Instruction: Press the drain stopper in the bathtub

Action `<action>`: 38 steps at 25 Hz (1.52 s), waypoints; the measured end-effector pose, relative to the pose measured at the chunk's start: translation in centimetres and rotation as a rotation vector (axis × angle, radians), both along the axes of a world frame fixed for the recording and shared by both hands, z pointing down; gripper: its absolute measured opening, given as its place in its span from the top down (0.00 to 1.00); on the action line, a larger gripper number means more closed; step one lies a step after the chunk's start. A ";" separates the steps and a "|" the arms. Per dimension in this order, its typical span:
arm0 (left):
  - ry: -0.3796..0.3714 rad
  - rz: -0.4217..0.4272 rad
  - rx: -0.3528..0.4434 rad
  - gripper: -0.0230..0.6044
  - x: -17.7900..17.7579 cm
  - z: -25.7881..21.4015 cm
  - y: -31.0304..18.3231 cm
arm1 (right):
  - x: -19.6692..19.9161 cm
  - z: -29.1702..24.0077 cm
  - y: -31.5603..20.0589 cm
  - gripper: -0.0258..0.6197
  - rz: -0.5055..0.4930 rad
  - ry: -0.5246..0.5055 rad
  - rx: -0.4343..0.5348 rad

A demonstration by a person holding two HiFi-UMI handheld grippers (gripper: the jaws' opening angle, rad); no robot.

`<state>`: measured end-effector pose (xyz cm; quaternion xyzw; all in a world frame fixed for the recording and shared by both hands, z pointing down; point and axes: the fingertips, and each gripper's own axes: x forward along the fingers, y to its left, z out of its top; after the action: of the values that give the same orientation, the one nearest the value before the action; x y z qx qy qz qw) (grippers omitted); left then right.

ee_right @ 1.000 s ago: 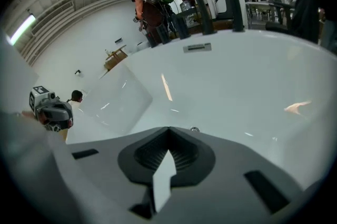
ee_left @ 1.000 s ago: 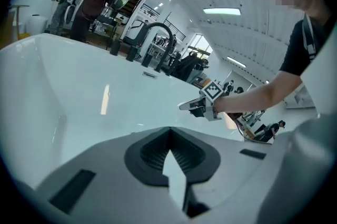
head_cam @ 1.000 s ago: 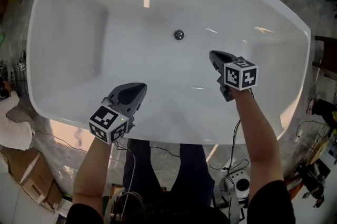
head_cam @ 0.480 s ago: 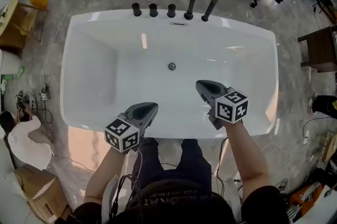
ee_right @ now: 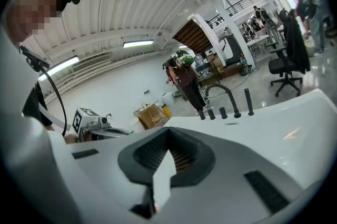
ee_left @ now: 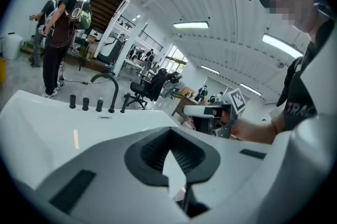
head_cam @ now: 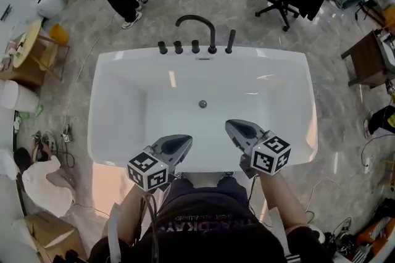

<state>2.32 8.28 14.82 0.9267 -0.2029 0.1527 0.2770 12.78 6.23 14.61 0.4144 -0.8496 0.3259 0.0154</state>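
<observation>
The drain stopper (head_cam: 202,104) sits on the floor of the white bathtub (head_cam: 266,54), roughly mid-tub and in line with the faucet (head_cam: 196,23), untouched and well apart from both tools. The left gripper (head_cam: 184,141) and right gripper (head_cam: 231,126) hover over the near rim, each with its jaws pressed together on nothing. The risk, I judge, lies in the long reach down: a narrow closed tip landing off-centre on that small, smooth cap could skid onto the glossy tub floor, or push it aslant so it never latches.
</observation>
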 end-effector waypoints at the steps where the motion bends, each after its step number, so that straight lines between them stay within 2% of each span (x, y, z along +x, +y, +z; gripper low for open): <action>1: 0.006 0.011 -0.001 0.95 0.4 -0.5 0.4 | -0.1 -0.8 0.6 0.94 0.001 -0.006 0.012; 4: 0.029 0.059 -0.006 0.95 1.7 -1.9 1.7 | -0.5 -3.0 2.4 0.94 -0.004 -0.025 0.049; 8: 0.113 0.119 -0.028 0.95 3.7 -5.5 3.3 | -1.2 -5.7 4.7 0.93 -0.018 -0.056 0.099; 12: 0.161 0.122 -0.047 0.95 4.2 -7.0 4.2 | -1.8 -6.9 6.7 0.93 -0.014 -0.050 0.126; 24: 0.048 0.234 -0.071 0.95 6.0 -3.8 7.9 | -3.2 -7.1 10.2 0.94 -0.052 -0.042 0.155; 29: 0.014 0.239 -0.074 0.95 5.6 -3.5 9.3 | -3.3 -7.0 10.6 0.93 -0.058 -0.115 0.127; 38: 0.030 0.199 -0.069 0.95 4.3 -3.6 9.3 | -3.9 -6.9 10.0 0.93 -0.091 -0.111 0.114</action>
<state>6.60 17.57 11.25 0.9344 -0.1003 0.1725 0.2952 8.83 16.21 7.73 0.3568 -0.8844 0.2983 -0.0407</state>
